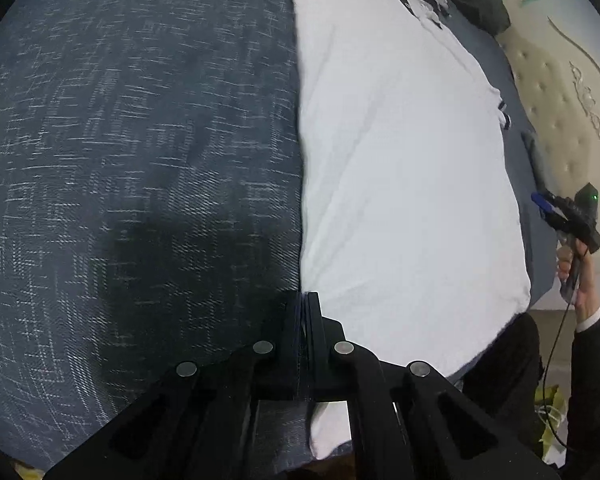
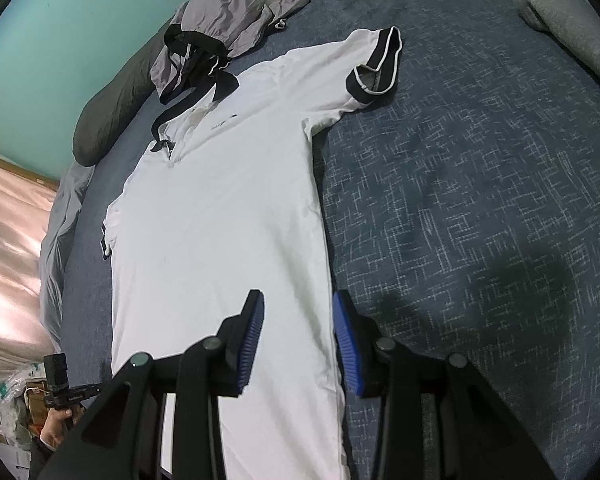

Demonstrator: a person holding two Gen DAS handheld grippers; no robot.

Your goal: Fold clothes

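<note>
dark blue bedspread [image 2: 480, 168] | cream tufted headboard [image 1: 556, 92] (right edge) | teal wall [image 2: 80, 28] | grey pillow [image 2: 572, 24]

Bed [image 2: 480, 168] open right of the white shirt [image 2: 228, 208]; grey garment heap [image 2: 220, 28] and dark pillow [image 2: 112, 108] obstruct beyond its collar.

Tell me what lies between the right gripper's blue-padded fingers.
In the right wrist view, the right gripper is open, framing the white polo shirt's hem-side edge on the dark blue bedspread.

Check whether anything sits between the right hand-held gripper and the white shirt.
Nothing visible does. The right hand-held gripper hovers open directly over the white shirt's hem edge. The grey garment overlaps only the far collar.
</note>
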